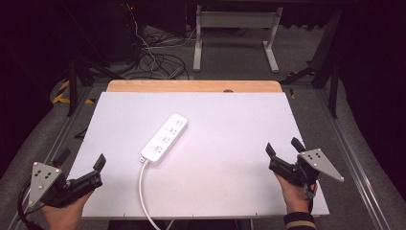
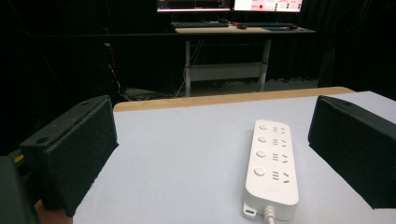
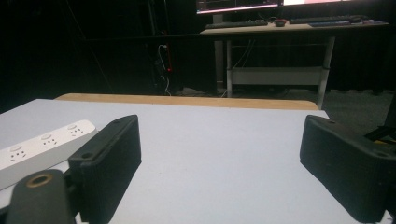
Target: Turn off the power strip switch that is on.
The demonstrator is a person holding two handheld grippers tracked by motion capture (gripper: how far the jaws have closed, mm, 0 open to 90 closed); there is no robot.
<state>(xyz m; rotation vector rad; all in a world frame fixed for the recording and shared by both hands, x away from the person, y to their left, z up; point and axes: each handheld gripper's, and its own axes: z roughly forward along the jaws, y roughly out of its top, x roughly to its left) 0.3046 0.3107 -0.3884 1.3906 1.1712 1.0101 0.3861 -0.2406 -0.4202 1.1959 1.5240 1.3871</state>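
Centrally on the white worktop (image 1: 230, 158) lies the strip (image 1: 164, 139), a white power strip set on a slant, sockets up, its cable (image 1: 145, 194) running off the near edge. Both claws sit well apart from it, low at the near corners. The left claw (image 1: 80, 161) is spread wide with nothing between its jaws, and its own view looks straight along the strip (image 2: 272, 169). The right claw (image 1: 282, 147) is likewise spread and empty, with the strip (image 3: 42, 147) off to its left. As a judgement, the smooth, slim casing could skid or swivel on the slick sheet if one claw nudges an end before closing squarely. Lifting it could also drag the cable against the worktop edge.
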